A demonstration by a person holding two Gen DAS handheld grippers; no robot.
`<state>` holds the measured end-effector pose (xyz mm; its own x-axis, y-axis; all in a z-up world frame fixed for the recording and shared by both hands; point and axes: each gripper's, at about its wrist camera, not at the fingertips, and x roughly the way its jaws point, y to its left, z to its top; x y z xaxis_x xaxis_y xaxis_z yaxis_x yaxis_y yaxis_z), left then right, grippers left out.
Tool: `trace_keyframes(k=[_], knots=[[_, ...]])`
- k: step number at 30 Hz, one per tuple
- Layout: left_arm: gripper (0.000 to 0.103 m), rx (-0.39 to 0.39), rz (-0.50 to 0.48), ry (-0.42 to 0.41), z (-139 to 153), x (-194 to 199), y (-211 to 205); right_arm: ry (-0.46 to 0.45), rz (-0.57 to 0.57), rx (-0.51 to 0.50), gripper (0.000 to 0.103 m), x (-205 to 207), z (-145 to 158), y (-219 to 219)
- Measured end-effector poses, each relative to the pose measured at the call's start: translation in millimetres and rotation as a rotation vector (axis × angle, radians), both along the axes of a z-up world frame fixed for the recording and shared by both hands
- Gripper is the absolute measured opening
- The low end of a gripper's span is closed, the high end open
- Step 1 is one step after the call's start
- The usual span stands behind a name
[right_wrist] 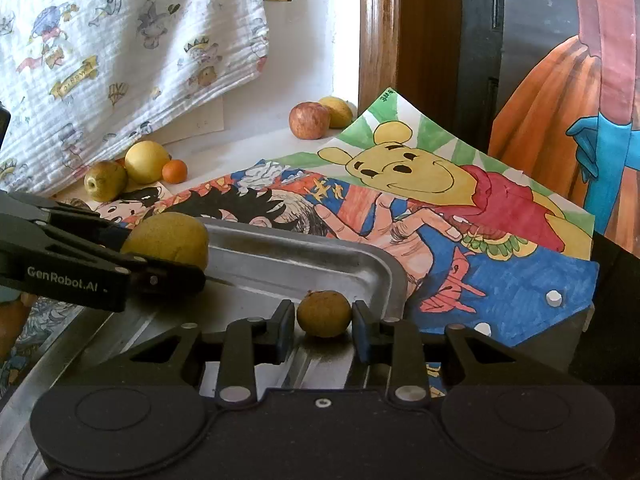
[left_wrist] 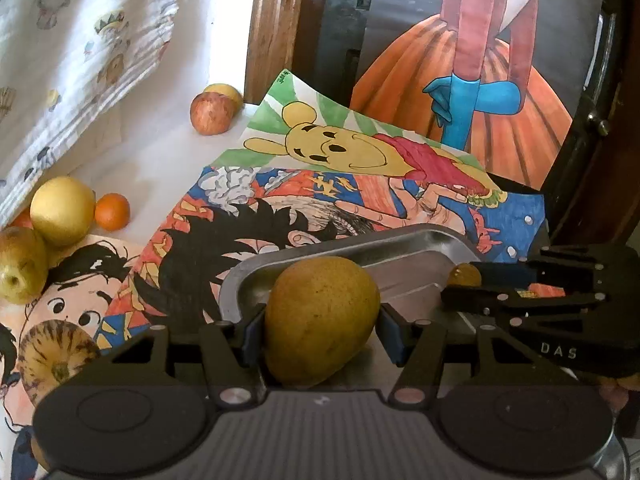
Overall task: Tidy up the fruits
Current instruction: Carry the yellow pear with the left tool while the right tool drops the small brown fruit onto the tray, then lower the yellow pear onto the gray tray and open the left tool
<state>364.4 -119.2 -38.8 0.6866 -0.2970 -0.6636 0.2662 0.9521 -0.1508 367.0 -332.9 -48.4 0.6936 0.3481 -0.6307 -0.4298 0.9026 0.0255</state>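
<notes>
**Left wrist and right wrist: two fruits at the metal tray**

Left wrist view: the left gripper (left_wrist: pixel 322 330) clamps a large, matte, olive-yellow pear (left_wrist: pixel 322 320) between its blue pads, the fruit bulging well past them. Just beyond lies a shallow brushed-metal tray (left_wrist: pixel 408 240) with rounded corners, resting on glossy coloured cartoon drawings (left_wrist: pixel 320 196). The right gripper (left_wrist: pixel 464 284) reaches in from the right, a small round brownish fruit (left_wrist: pixel 464 275) at its tips. On the left sit a smooth yellow lemon-like fruit (left_wrist: pixel 62 210), a small orange (left_wrist: pixel 113 211), a dull green pear (left_wrist: pixel 20 266) and a striped, ribbed fruit (left_wrist: pixel 56 354). Farther back, a speckled red apple (left_wrist: pixel 211 114) touches a yellow fruit (left_wrist: pixel 226 92). A crinkled printed cloth (left_wrist: pixel 80 40) hangs behind.

Right wrist view: the right gripper (right_wrist: pixel 323 322) brackets the small rough-skinned fruit (right_wrist: pixel 323 314) on the tray's (right_wrist: pixel 372 256) floor near its far corner; its pads sit narrowly beside the fruit, and contact cannot be told. The left gripper (right_wrist: pixel 160 268) holds the big pear (right_wrist: pixel 168 240) over the tray's left side.
</notes>
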Motion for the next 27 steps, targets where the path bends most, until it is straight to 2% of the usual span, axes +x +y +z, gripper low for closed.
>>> trace_keyframes(k=[3,5,6,8,13,15,18,23,27], knots=[[0.063,-0.023,0.0,0.009,0,0,3,-0.002,0.002,0.009,0.041,-3,1,-1],[0.065,-0.07,0.011,0.006,2,-3,8,-0.006,0.002,0.012,0.045,-7,3,-1],[0.072,-0.088,0.02,0.005,4,-4,11,-0.008,0.001,0.012,0.048,-10,4,-1],[0.079,-0.115,0.038,-0.006,9,-7,14,-0.015,-0.004,0.011,0.052,-14,8,-1],[0.082,-0.131,0.069,-0.044,24,-22,21,-0.041,-0.036,0.025,0.068,-30,23,-4],[0.092,-0.138,0.088,-0.069,31,-32,25,-0.052,-0.047,0.043,0.077,-38,31,-6],[0.101,-0.134,0.115,-0.106,40,-51,31,-0.077,-0.059,0.062,0.083,-55,45,-7],[0.102,-0.129,0.168,-0.15,55,-88,42,-0.118,-0.056,0.087,0.096,-88,69,-6],[0.102,-0.113,0.197,-0.185,63,-119,50,-0.142,-0.049,0.1,0.099,-118,83,-1]])
